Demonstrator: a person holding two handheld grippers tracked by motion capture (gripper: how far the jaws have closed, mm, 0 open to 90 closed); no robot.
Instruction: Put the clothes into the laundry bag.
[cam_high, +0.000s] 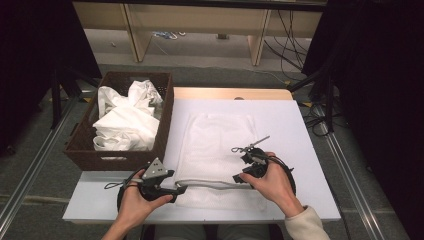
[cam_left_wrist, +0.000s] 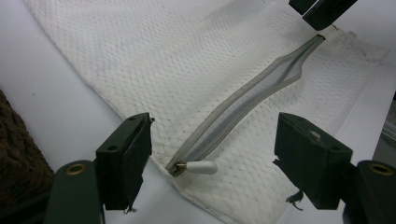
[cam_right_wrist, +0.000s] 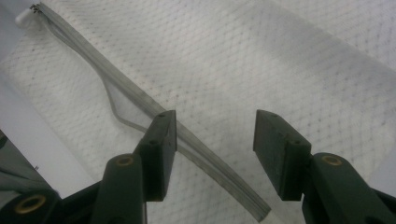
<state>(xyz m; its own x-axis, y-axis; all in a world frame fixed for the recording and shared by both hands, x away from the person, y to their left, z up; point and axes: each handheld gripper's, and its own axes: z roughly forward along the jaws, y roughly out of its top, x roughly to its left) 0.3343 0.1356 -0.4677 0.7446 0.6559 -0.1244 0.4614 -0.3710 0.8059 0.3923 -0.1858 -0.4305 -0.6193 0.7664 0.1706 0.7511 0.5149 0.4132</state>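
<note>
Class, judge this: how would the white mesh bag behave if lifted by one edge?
The mesh bag probably droops, since it lies flat and limp. It looks thin, so likely light. Its zipper already buckles, suggesting little stiffness.

From my high view, the left gripper (cam_high: 181, 190) sits over the near-left corner of the mesh bag (cam_high: 215, 145), so I can't see the zipper pull there. The right hand (cam_high: 272, 182) covers the zipper's right end. In the basket (cam_high: 82, 150), the crumpled white cloths (cam_high: 125, 120) hide its floor. The small metal piece (cam_high: 250, 146) beyond the right gripper (cam_high: 245, 170) is too small for me to identify.
</note>
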